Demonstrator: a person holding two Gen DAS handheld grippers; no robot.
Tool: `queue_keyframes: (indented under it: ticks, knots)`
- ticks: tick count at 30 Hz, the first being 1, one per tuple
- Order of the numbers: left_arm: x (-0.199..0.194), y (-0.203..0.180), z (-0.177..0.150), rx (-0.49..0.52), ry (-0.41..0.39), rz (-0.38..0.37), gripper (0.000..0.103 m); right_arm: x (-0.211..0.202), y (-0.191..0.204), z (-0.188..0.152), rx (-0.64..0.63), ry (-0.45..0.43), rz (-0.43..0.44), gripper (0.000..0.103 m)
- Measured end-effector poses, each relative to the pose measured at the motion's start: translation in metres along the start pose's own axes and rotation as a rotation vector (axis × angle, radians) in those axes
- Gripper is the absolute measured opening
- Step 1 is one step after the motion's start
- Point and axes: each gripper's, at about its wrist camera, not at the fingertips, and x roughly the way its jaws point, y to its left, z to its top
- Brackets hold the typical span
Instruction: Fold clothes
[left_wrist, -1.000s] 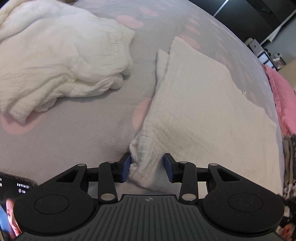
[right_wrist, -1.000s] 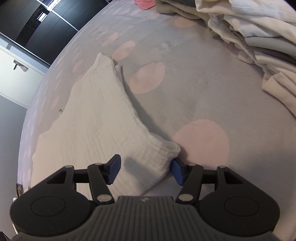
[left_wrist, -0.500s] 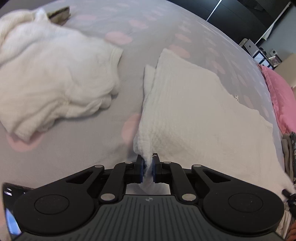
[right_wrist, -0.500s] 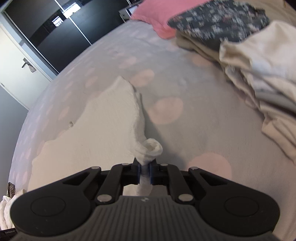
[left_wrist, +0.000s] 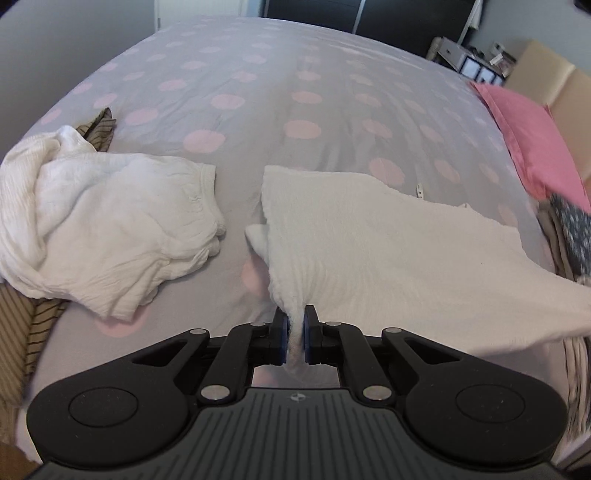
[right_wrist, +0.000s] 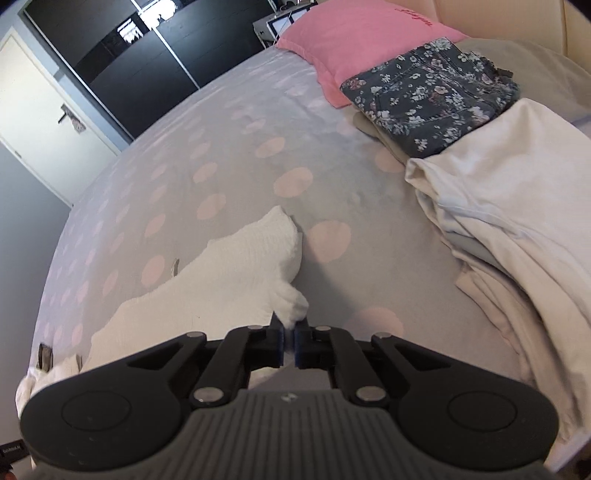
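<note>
A white textured garment (left_wrist: 369, 243) lies part-folded on the grey bed with pink dots (left_wrist: 258, 92). My left gripper (left_wrist: 294, 334) is shut on its near left corner and holds it lifted off the bed. My right gripper (right_wrist: 289, 338) is shut on the garment's near right corner (right_wrist: 291, 306). The garment (right_wrist: 229, 273) stretches away from the right gripper to the left. Its far edge still rests on the bed.
A crumpled white garment (left_wrist: 103, 229) lies left of the held one, over striped fabric (left_wrist: 18, 325). A pile of cream clothes (right_wrist: 509, 221), floral jeans (right_wrist: 428, 99) and a pink pillow (right_wrist: 354, 40) lie to the right. A dark wardrobe (right_wrist: 147, 55) stands behind the bed.
Both grippers went from open around the garment's near corners to shut on them. Both have since lifted, raising the near edge off the bed.
</note>
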Motion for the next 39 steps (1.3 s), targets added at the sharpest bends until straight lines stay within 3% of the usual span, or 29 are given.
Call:
queue_keyframes:
  ticks: [10,18,27,31,32,39]
  knots:
    - [-0.040,-0.022,-0.051,0.194,0.148,0.068,0.006,-0.056,-0.025,-0.051,-0.082,0.112,-0.077,0.005]
    - [-0.010,-0.032,-0.092,0.326,0.287,0.133,0.006,-0.029,-0.038,-0.090,-0.136,0.237,-0.164,0.005]
    - [0.002,-0.039,-0.106,0.416,0.367,0.119,0.009,-0.019,-0.032,-0.099,-0.220,0.297,-0.179,0.007]
    - [0.004,-0.037,-0.105,0.427,0.404,0.109,0.013,-0.019,-0.029,-0.105,-0.274,0.353,-0.203,0.015]
    - [0.004,-0.037,-0.104,0.432,0.409,0.107,0.014,-0.021,-0.028,-0.105,-0.283,0.360,-0.204,0.025]
    - [-0.006,-0.032,-0.074,0.414,0.348,0.086,0.015,-0.037,-0.019,-0.087,-0.317,0.362,-0.150,0.040]
